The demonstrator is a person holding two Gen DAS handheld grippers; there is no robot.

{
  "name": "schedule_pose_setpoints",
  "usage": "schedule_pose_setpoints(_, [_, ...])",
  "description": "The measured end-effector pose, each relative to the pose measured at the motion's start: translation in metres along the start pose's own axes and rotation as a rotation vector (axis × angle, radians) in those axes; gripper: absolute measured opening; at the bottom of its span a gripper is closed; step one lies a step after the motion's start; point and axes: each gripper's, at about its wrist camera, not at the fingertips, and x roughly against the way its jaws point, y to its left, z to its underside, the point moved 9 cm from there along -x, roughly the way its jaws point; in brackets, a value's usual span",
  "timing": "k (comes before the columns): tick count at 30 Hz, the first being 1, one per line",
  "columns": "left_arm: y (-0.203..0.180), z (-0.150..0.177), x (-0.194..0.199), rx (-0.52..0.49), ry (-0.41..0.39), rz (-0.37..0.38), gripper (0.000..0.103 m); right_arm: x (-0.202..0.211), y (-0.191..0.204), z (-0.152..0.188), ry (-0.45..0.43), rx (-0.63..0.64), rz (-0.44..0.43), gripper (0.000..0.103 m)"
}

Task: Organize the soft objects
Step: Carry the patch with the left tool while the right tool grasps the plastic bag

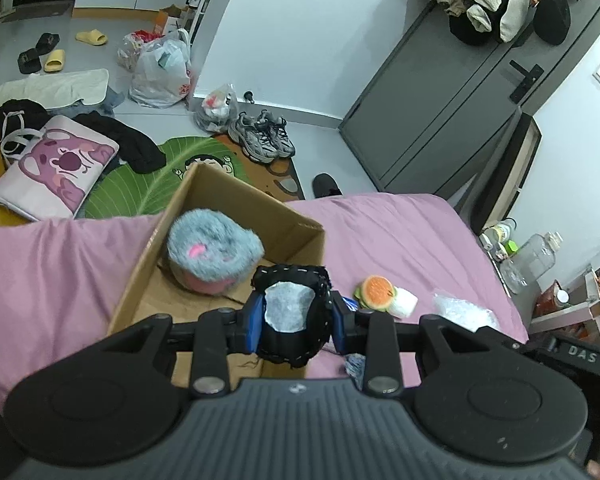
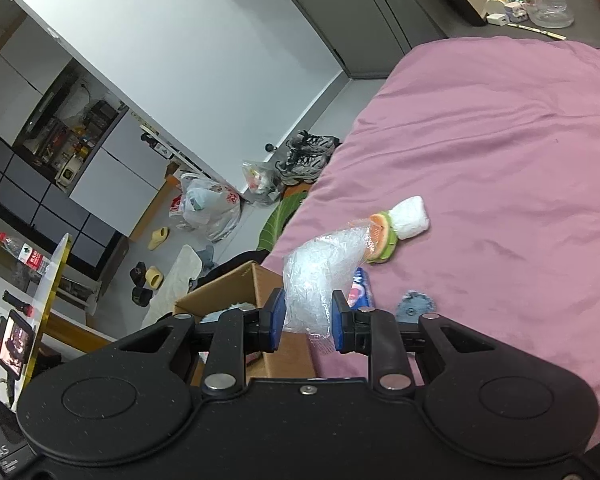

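**Pink bed, both tongs loaded**

Black padded pouch [image 1: 292,316], white lining showing, is pinched in the left tongs [image 1: 294,322] at lower centre, hiding part of the cardboard box [image 1: 236,200] holding a grey fluffy plush [image 1: 214,244]. Right tongs [image 2: 306,314] grip a crinkled clear plastic bag [image 2: 320,272]; it partly covers the burger toy [image 2: 380,236] and a blue packet [image 2: 360,290], label unreadable, on the bed [image 2: 500,140].

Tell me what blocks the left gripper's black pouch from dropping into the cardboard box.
Nothing visible blocks it. The left gripper holds the black fabric pouch at the open brown cardboard box. A fluffy grey-and-pink plush fills the far part; the near floor shows bare.
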Motion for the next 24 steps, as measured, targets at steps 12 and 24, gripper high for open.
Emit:
schedule_pose_setpoints(12, [0.049, -0.005, -0.026, 0.052, 0.013, -0.049, 0.033, -0.034, 0.033, 0.012, 0.029, 0.054, -0.056, 0.024])
schedule_pose_setpoints(24, [0.077, -0.004, -0.047, 0.057, 0.031, -0.106, 0.035, -0.080, 0.061, 0.029, 0.108, 0.089, -0.085, 0.024])
